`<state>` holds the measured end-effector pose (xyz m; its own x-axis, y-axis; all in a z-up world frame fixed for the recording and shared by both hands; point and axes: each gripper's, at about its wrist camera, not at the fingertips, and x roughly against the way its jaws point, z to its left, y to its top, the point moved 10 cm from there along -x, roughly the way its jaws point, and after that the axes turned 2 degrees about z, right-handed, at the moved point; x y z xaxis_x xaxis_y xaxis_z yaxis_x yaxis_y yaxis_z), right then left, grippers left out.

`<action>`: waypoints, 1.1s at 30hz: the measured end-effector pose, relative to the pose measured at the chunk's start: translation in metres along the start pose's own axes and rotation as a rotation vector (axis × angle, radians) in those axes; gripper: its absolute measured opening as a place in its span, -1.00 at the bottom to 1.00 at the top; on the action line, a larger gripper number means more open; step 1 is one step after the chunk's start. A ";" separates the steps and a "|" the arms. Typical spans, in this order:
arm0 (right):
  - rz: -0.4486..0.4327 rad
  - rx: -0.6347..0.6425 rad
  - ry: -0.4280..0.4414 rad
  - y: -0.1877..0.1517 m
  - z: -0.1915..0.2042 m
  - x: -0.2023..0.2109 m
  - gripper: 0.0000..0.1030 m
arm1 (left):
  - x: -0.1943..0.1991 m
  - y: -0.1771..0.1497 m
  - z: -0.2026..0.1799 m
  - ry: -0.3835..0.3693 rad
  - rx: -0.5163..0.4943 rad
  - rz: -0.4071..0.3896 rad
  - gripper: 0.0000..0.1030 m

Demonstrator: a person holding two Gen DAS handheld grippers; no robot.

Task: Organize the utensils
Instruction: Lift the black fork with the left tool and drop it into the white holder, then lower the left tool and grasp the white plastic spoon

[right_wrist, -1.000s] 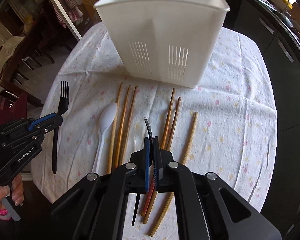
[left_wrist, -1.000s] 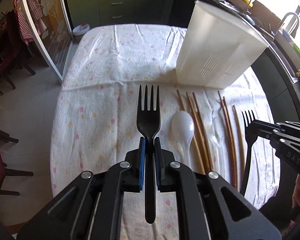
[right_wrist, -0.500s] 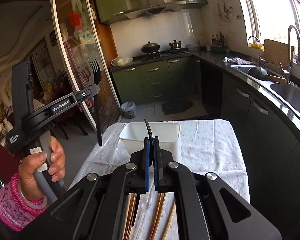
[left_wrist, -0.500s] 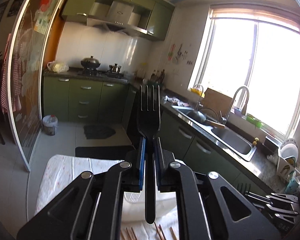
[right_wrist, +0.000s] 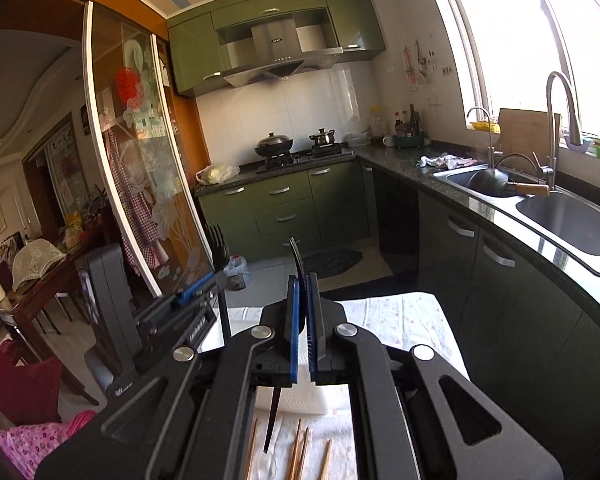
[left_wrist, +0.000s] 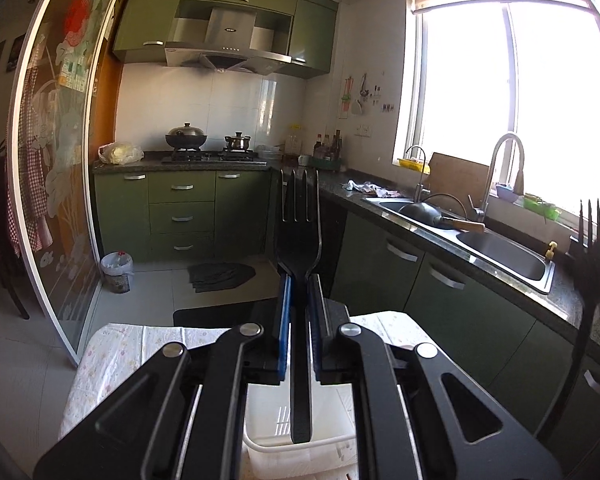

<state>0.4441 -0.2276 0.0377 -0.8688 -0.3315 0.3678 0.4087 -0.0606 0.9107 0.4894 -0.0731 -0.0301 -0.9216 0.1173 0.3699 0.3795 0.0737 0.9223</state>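
My left gripper (left_wrist: 299, 280) is shut on a black plastic fork (left_wrist: 299, 220), held upright with tines up; its handle end hangs over the open white plastic basket (left_wrist: 300, 452) below. My right gripper (right_wrist: 303, 280) is shut on a second black fork (right_wrist: 298, 256), seen edge-on, its handle (right_wrist: 272, 420) hanging down above the table. That second fork shows at the right edge of the left wrist view (left_wrist: 594, 256). The left gripper with its fork (right_wrist: 219, 246) shows at the left of the right wrist view. Wooden chopsticks (right_wrist: 300, 454) lie on the cloth.
The table has a white flowered cloth (left_wrist: 112, 356). A kitchen counter with a sink (left_wrist: 500, 252) runs along the right. Green cabinets (left_wrist: 180, 216) and a stove stand at the back. A glass sliding door (left_wrist: 52, 184) is on the left.
Both grippers have tilted up from the table to level, each lifting its fork upright. The left fork's handle now hangs over the white basket.
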 end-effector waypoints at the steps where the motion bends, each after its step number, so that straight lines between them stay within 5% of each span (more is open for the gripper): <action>1: -0.025 0.011 -0.020 0.006 0.001 -0.004 -0.92 | -0.001 -0.004 0.001 -0.003 -0.003 0.008 -0.83; 9: -0.147 0.069 -0.135 0.039 0.009 -0.057 -0.92 | -0.001 -0.018 0.011 -0.003 -0.011 0.041 -0.74; 12: -0.137 0.075 -0.145 0.038 0.009 -0.076 -0.92 | 0.003 -0.020 0.012 0.000 -0.030 0.040 -0.58; 24: -0.002 0.106 -0.155 -0.015 0.003 -0.141 -0.92 | 0.027 -0.021 0.014 0.005 -0.047 0.029 -0.46; 33: 0.010 0.107 -0.127 -0.035 0.007 -0.141 -0.72 | 0.041 -0.030 0.019 0.016 -0.051 0.044 -0.42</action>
<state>0.5505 -0.1722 -0.0442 -0.8960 -0.2092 0.3917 0.3913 0.0452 0.9191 0.4414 -0.0513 -0.0444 -0.9053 0.1038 0.4118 0.4157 0.0185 0.9093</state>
